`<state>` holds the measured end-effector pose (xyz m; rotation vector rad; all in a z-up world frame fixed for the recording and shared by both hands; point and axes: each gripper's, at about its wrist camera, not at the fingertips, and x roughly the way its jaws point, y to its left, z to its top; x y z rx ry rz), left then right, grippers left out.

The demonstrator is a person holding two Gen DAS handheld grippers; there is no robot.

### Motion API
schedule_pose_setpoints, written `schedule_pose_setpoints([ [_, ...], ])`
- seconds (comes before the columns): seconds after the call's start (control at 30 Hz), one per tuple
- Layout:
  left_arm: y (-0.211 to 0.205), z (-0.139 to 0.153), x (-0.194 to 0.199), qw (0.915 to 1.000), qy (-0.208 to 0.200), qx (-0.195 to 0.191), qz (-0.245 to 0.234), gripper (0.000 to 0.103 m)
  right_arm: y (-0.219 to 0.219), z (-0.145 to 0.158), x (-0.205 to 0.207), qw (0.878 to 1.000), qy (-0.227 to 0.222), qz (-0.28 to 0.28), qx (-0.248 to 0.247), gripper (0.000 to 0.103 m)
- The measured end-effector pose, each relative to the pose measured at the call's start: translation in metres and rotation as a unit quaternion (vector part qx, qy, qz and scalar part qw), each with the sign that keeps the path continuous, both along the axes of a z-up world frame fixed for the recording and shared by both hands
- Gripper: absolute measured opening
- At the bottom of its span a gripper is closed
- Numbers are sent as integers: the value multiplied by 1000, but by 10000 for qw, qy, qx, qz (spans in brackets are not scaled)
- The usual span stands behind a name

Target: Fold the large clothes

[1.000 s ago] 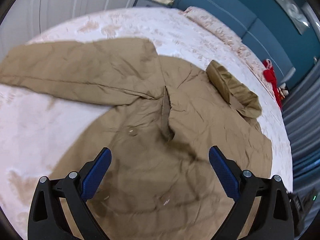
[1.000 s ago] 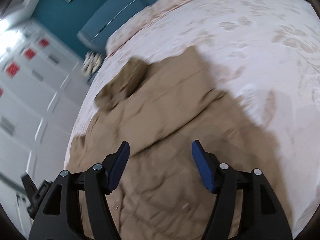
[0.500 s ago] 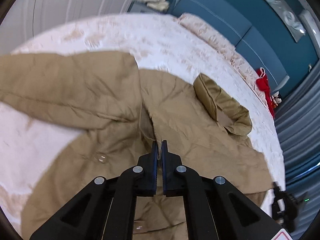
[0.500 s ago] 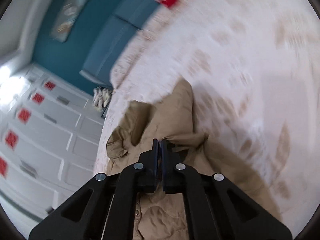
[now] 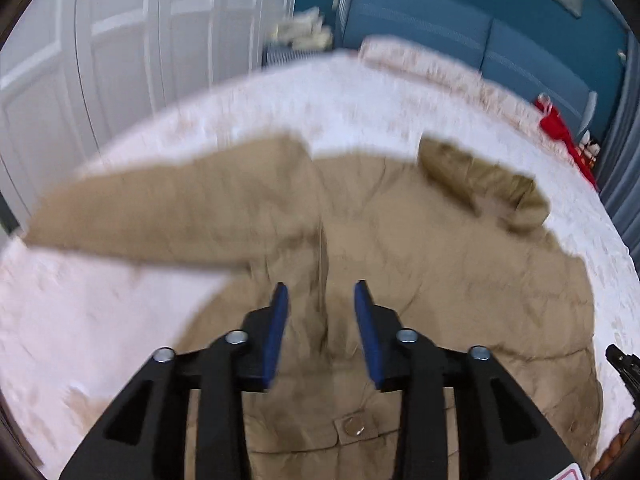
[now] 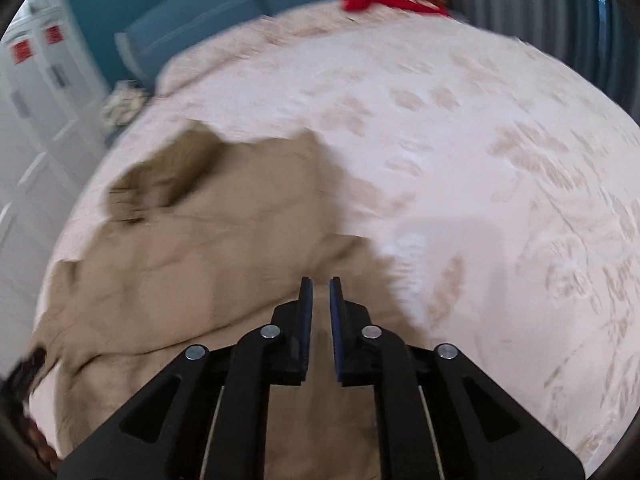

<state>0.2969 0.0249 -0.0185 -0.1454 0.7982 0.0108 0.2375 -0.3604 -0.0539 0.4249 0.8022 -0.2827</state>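
Both grippers, pinched shut half a second ago, are opening: left gripper (image 5: 320, 292) parted, right gripper (image 6: 319, 284) barely, neither holding cloth. Below lies one tan coat (image 5: 400, 248) on the bed (image 5: 100, 320), hood (image 5: 480, 176) toward the headboard (image 5: 440, 28), one sleeve (image 5: 160, 212) stretched sideways.
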Motion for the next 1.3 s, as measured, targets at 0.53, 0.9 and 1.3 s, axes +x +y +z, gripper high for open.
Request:
schedule_pose_setpoints([
  [0.53,-99,-75,35,9940,600,527,-744,41,123,-52,59,9822,429,1530,-1005,29],
  [0.9,-111,-86,32,9929,426,819,-744,41,125,-61,56,9826,253,1461,-1115,29],
  [1.3,21,-21,-75,9985,407,-250,-279,80,106,7,-94,9905,-11,1262,-538,70],
])
